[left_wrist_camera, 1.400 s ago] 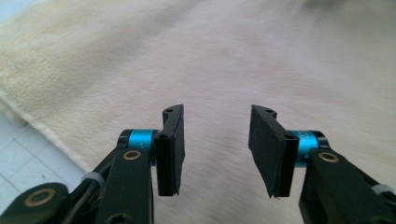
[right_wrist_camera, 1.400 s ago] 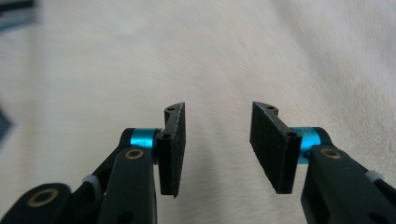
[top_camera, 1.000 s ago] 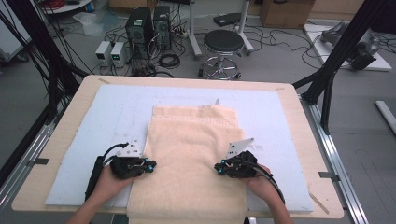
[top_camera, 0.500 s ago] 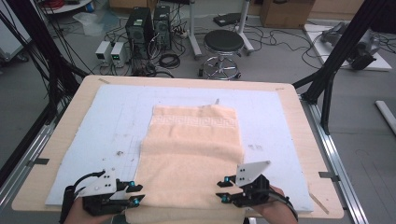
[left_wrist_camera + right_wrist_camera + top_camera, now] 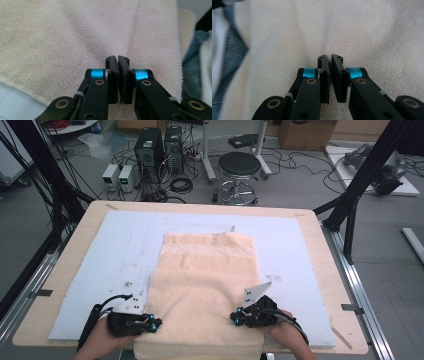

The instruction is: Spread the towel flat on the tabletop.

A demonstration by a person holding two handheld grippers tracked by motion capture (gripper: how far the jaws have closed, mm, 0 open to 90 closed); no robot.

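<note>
Cream towel [image 5: 205,285]: both hand-held grippers [image 5: 150,324] [image 5: 236,316] pinched on its side edges

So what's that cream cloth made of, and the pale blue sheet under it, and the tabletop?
The towel looks like cotton terry: a fuzzy looped pile, matte, with a woven key-pattern band near its far end. The pale blue sheet seems to be a thin foam or felt mat, flat, dull and smudged in spots. The table looks like light plywood or laminated wood, smooth, with rounded corners.

Both tools [image 5: 156,324] [image 5: 234,317] closed, facing inward
</note>
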